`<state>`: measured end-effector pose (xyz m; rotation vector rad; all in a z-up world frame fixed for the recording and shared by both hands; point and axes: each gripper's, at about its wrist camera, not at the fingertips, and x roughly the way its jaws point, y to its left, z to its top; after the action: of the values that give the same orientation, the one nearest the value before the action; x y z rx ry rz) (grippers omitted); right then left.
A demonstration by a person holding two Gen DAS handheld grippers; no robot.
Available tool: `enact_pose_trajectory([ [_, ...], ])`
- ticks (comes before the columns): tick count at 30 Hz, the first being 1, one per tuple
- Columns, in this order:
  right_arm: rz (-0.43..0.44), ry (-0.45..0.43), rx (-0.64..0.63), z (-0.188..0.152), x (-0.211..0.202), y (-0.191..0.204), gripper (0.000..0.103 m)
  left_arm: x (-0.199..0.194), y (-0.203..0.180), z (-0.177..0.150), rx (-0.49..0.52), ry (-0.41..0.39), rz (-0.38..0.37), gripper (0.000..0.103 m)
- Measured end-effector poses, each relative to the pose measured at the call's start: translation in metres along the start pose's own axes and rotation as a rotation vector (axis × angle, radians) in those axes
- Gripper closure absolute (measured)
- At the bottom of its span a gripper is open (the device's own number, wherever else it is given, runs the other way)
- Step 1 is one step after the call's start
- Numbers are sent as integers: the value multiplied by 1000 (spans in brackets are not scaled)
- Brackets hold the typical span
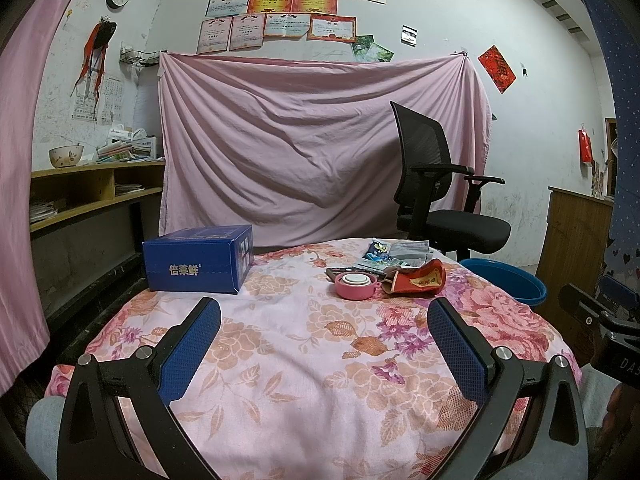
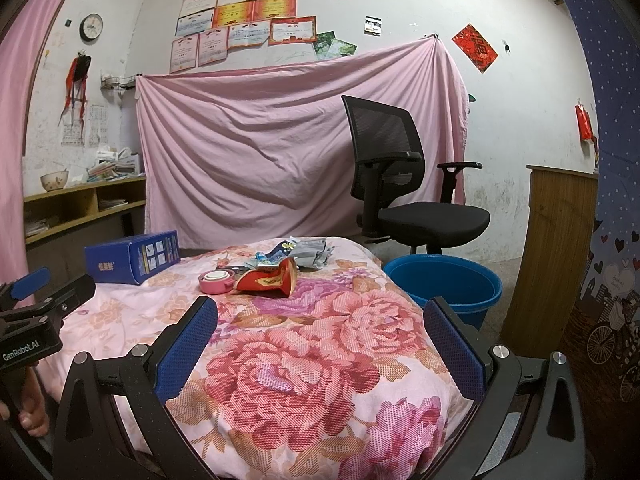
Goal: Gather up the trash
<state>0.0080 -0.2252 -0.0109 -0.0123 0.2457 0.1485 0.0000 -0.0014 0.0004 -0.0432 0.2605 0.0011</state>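
A small heap of trash lies at the far side of the floral-covered table (image 1: 304, 344): a torn red wrapper (image 1: 420, 279) (image 2: 269, 277), silver and blue sachets (image 1: 396, 254) (image 2: 304, 254), and a dark flat item behind a pink round container (image 1: 356, 285) (image 2: 216, 281). A blue bucket (image 2: 452, 284) (image 1: 508, 280) stands on the floor to the table's right. My left gripper (image 1: 324, 320) is open over the near part of the table, well short of the trash. My right gripper (image 2: 320, 320) is also open and empty, nearer the bucket side.
A blue carton (image 1: 198, 260) (image 2: 132, 258) sits at the table's far left. A black office chair (image 2: 400, 184) stands behind the bucket. A wooden cabinet (image 2: 556, 248) is at the right, shelves (image 1: 92, 192) at the left, a pink sheet (image 1: 304, 144) hangs behind.
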Motion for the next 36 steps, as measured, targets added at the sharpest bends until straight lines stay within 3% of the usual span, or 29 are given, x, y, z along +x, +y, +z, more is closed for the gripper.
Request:
enact_pose_trajectory([
  [25,12,-3,11,-5,1,1,0,2,-5,-3,8,13,19,2],
  [36,49,36,58,12,8,1,0,16,-1,17,34,-18,51,2],
])
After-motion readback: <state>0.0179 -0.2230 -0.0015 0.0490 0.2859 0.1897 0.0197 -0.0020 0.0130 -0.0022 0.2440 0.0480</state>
